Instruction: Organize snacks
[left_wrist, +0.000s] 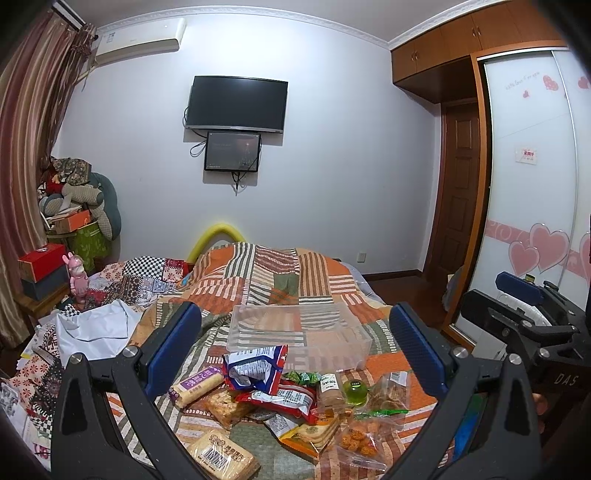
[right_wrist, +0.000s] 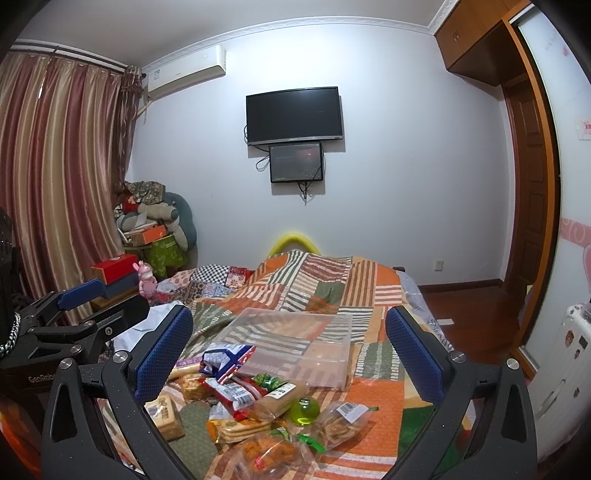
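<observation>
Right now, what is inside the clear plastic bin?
Nothing shows inside the clear bin; the patchwork bedspread is visible through its walls. The blue-and-red bag leans over its near edge, hiding that corner.

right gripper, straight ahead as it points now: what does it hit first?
Probably the clear plastic bin. The right gripper, open and empty, is aimed over the snack pile toward the bin on the bedspread. Depth is unclear; a lower line would meet the snacks first.

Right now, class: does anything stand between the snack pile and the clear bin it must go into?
Nothing visible does. The clear bin sits open-topped and empty on the bed just behind the snack pile; only a blue-and-red bag leans at its near wall. Both grippers, left and right, hover open above the pile.
</observation>
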